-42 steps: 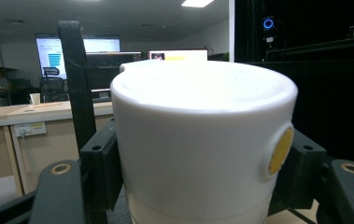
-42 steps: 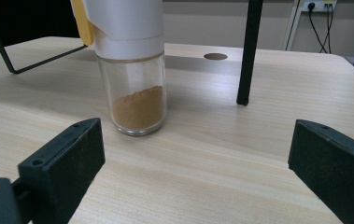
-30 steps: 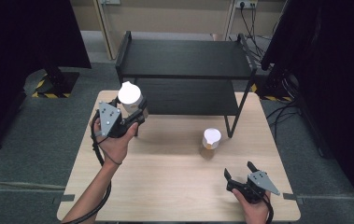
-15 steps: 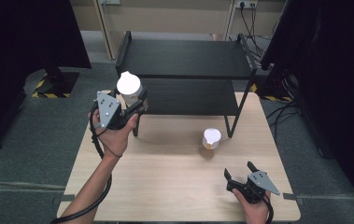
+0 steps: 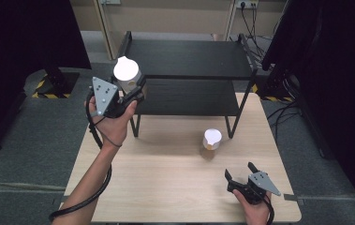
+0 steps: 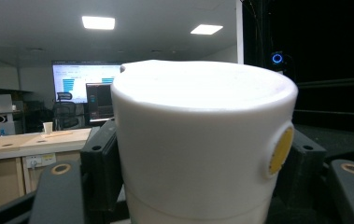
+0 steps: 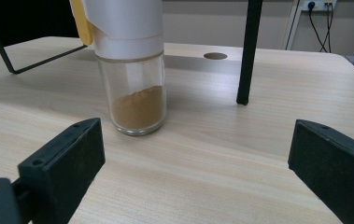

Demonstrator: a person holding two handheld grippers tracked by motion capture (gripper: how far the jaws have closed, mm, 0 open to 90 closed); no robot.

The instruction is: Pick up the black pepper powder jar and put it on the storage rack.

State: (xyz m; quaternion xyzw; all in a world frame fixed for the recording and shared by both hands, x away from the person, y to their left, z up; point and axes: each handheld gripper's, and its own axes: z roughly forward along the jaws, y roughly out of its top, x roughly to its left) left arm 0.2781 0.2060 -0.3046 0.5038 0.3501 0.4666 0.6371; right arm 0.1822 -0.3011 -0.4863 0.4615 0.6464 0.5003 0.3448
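Note:
My left gripper is shut on a white-capped spice jar, held up in the air at the left end of the black two-tier shelf, near its top tier. In the left gripper view the jar's white cap with a yellow tab stands between the two jaws. A second spice jar with a white cap and brown powder stands on the wooden table in front of the shelf. My right gripper rests open near the table's front right, pointing at that jar with nothing between its jaws.
The shelf's thin black legs stand on the table just behind the second jar. A round cable hole lies in the tabletop beyond it. Dark curtains flank the table, and cables run on the floor at the back right.
My left gripper has lifted its jar higher and farther back, toward the shelf's top tier. The right gripper and the standing jar have not moved.

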